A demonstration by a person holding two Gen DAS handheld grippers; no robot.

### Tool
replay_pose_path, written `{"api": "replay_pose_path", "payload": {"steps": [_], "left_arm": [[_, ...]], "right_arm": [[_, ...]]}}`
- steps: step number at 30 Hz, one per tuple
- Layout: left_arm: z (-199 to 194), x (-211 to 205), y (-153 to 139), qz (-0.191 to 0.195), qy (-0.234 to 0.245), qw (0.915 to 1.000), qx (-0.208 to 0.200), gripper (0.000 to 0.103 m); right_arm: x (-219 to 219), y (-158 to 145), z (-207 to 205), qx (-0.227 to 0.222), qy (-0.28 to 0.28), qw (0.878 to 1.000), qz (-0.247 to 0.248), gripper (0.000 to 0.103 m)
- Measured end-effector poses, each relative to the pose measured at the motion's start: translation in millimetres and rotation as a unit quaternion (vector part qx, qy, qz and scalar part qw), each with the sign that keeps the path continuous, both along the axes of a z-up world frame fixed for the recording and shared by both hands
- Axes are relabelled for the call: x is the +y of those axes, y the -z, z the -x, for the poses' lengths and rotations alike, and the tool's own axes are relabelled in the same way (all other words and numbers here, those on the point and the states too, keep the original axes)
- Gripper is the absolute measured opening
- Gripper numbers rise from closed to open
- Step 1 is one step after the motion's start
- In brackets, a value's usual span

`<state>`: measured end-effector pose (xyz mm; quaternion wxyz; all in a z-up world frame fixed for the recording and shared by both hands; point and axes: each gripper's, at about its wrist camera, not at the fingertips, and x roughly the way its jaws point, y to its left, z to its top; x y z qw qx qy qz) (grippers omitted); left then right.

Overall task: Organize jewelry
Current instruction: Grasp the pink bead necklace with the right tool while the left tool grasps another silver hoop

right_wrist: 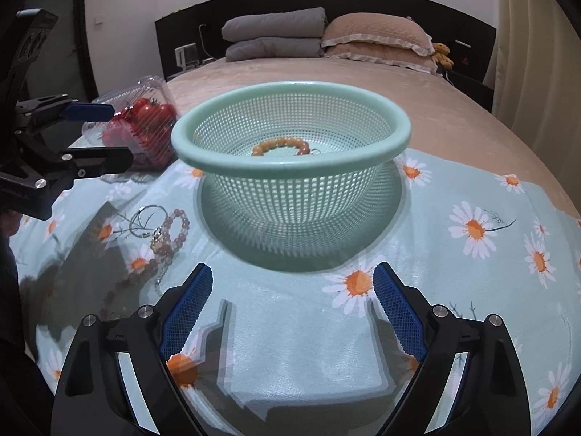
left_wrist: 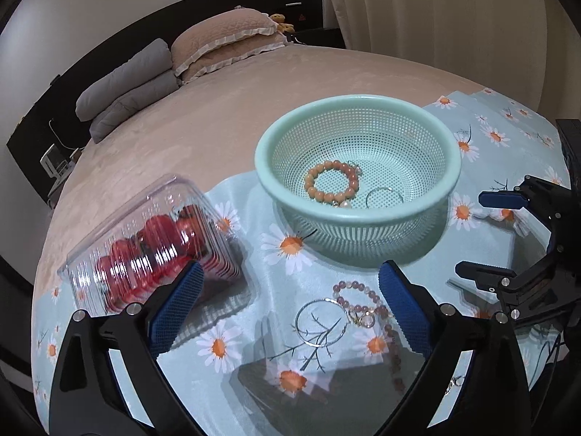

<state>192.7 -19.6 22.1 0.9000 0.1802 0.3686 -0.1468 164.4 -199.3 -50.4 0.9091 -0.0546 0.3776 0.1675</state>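
A mint green mesh basket point(left_wrist: 450, 167) point(right_wrist: 399, 138) stands on a daisy-print cloth point(left_wrist: 254, 327) point(right_wrist: 454, 272). An orange bead bracelet point(left_wrist: 332, 181) point(right_wrist: 279, 144) and a thin silver ring point(left_wrist: 384, 198) lie inside it. On the cloth in front lie a pink bead bracelet point(left_wrist: 357, 296) point(right_wrist: 174, 232) and a silver hoop point(left_wrist: 319, 323) point(right_wrist: 147, 221). My left gripper point(left_wrist: 290, 298) point(right_wrist: 105, 134) hangs open above the pink bracelet and hoop, pads clear of them. My right gripper point(right_wrist: 292, 298) point(left_wrist: 483, 236) is open over bare cloth before the basket.
A clear plastic box of red tomatoes point(left_wrist: 152, 250) point(right_wrist: 145, 127) lies tilted at the cloth's left edge. The cloth covers the foot of a beige bed point(left_wrist: 218, 116). Grey and beige pillows point(left_wrist: 163, 72) sit by the dark headboard point(right_wrist: 363, 3); curtains point(left_wrist: 454, 18) hang at right.
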Motion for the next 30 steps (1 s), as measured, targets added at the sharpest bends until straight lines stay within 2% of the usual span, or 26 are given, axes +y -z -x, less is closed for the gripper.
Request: {"api": "replay_pose_path", "payload": {"steps": [5, 11, 19, 21, 24, 25, 26, 27, 29, 30], "left_arm": [[10.5, 16.6, 15.9, 0.002, -0.009, 0.9999, 0.015, 0.095], [-4.4, 31.5, 36.4, 0.004, -0.046, 0.9978, 0.048, 0.094], [-12.0, 28.8, 52.5, 0.0, -0.043, 0.9969, 0.066, 0.09], [-13.4, 25.0, 55.5, -0.001, -0.037, 0.997, 0.068, 0.089], [-15.3, 16.1, 60.4, -0.006, -0.027, 0.9969, 0.073, 0.083], [-16.6, 13.5, 62.7, -0.01, -0.024, 0.997, 0.074, 0.08], [-18.9, 11.6, 66.1, -0.011, -0.021, 0.9966, 0.079, 0.073], [-21.4, 11.0, 70.0, -0.011, -0.02, 0.996, 0.087, 0.069], [-22.6, 11.2, 73.6, 0.004, -0.012, 0.9956, 0.093, 0.059], [-21.6, 11.3, 73.8, 0.008, -0.007, 0.9956, 0.093, 0.058]], "right_arm": [[13.2, 7.0, 6.2, 0.009, -0.029, 1.0, 0.002, 0.086], [25.5, 6.3, 10.9, 0.008, -0.053, 0.999, 0.003, 0.086], [39.5, 10.0, 12.4, 0.017, -0.082, 0.997, 0.002, 0.084], [43.5, 12.7, 13.1, 0.021, -0.092, 0.996, 0.006, 0.079], [47.6, 16.6, 13.3, 0.028, -0.101, 0.994, 0.003, 0.07], [48.8, 16.9, 13.7, 0.028, -0.106, 0.994, 0.003, 0.063], [50.2, 17.2, 14.5, 0.028, -0.112, 0.993, 0.002, 0.052], [51.3, 17.1, 15.3, 0.027, -0.118, 0.993, 0.001, 0.048], [53.0, 17.9, 15.7, 0.027, -0.124, 0.992, 0.002, 0.029], [51.9, 17.8, 15.0, 0.027, -0.123, 0.992, -0.001, 0.026]]}}
